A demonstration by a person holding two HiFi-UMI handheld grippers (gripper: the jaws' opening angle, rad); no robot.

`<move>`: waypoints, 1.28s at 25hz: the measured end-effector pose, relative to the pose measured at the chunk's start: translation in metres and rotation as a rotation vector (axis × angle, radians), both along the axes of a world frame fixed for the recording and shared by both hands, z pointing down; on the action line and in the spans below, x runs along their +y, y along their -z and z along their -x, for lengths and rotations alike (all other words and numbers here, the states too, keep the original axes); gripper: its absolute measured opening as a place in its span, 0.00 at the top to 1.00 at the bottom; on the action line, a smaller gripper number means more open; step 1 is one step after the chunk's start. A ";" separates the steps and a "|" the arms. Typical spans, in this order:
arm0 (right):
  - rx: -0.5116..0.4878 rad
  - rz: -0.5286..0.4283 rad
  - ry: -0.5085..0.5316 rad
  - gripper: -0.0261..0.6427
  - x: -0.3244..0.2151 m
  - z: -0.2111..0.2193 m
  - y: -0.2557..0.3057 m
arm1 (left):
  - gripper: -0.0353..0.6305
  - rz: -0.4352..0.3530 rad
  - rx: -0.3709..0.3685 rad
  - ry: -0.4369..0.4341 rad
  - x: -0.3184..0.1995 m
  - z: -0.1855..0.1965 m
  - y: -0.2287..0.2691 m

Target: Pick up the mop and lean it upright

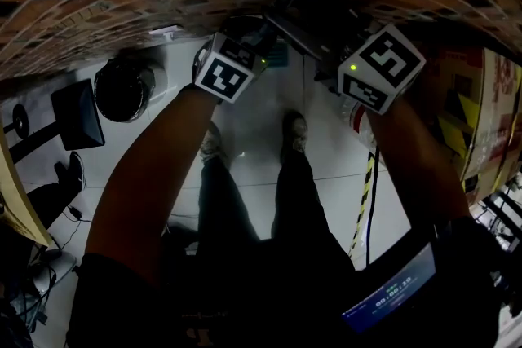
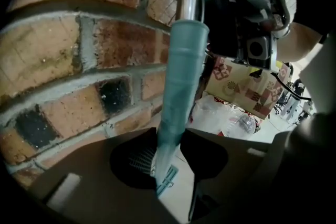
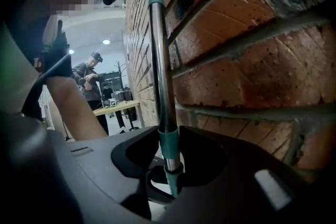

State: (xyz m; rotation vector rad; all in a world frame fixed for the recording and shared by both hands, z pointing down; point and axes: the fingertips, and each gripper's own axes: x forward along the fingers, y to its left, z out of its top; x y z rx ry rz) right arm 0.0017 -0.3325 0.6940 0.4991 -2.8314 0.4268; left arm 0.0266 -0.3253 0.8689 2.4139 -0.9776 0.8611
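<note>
Left gripper [image 2: 169, 161] clamped on mop handle [image 2: 184, 60]; right gripper [image 3: 169, 157] pinching same handle beside brick wall [image 3: 252, 76].

1. We identify the handle of the mop [image 3: 160, 60] as a smooth, polished metal tube with a bright shine.
2. We note that its teal collar and long teal sleeve are smooth plastic with a soft sheen.
3. We class the brick wall [image 3: 252, 76] as rough and matt, with pitted faces and gritty grey mortar joints.
4. We find the left gripper [image 2: 168, 165] and the right gripper [image 3: 169, 157] moulded in dark, matt, smooth plastic.
5. We record the floor [image 1: 334, 151] as pale, smooth and glossy.
</note>
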 end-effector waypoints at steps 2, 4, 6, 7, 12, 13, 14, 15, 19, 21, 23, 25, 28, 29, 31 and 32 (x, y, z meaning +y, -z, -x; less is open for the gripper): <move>0.012 0.004 -0.023 0.76 -0.007 0.001 0.000 | 0.74 0.020 0.005 0.027 -0.004 0.002 -0.001; 0.033 0.012 -0.039 0.75 -0.009 0.004 -0.002 | 0.74 0.052 0.009 0.056 -0.005 0.004 -0.004; 0.045 0.024 -0.055 0.75 -0.010 0.006 -0.002 | 0.72 0.078 0.004 0.076 -0.004 0.006 -0.006; 0.049 0.030 -0.065 0.74 -0.011 0.006 -0.002 | 0.72 0.087 0.000 0.084 -0.004 0.008 -0.006; 0.058 0.040 -0.105 0.65 -0.013 -0.004 0.005 | 0.62 0.123 0.006 0.116 -0.002 0.015 -0.003; 0.061 0.040 -0.111 0.65 -0.012 -0.007 0.006 | 0.61 0.131 0.011 0.122 -0.001 0.016 -0.002; 0.062 0.042 -0.116 0.65 -0.010 -0.010 0.008 | 0.61 0.142 0.015 0.129 0.002 0.018 -0.003; 0.061 0.044 -0.122 0.65 -0.007 -0.012 0.009 | 0.60 0.153 0.020 0.136 0.005 0.020 -0.005; 0.057 0.061 -0.136 0.65 0.009 -0.025 0.017 | 0.60 0.147 0.046 0.176 0.019 0.031 0.005; 0.060 0.065 -0.131 0.66 0.018 -0.031 0.024 | 0.60 0.100 0.077 0.193 0.024 0.037 0.028; 0.064 0.061 -0.126 0.67 0.025 -0.038 0.036 | 0.60 0.048 0.122 0.207 0.028 0.042 0.059; 0.065 0.056 -0.128 0.69 0.031 -0.045 0.055 | 0.61 0.012 0.179 0.229 0.036 0.048 0.094; 0.049 0.055 -0.141 0.71 0.039 -0.052 0.091 | 0.67 -0.036 0.247 0.262 0.053 0.063 0.149; 0.042 0.050 -0.148 0.72 0.040 -0.054 0.104 | 0.70 -0.057 0.262 0.271 0.057 0.069 0.168; 0.020 0.035 -0.165 0.74 0.042 -0.057 0.131 | 0.74 -0.099 0.300 0.293 0.060 0.079 0.208; 0.010 0.026 -0.169 0.75 0.043 -0.058 0.146 | 0.76 -0.119 0.320 0.304 0.061 0.083 0.228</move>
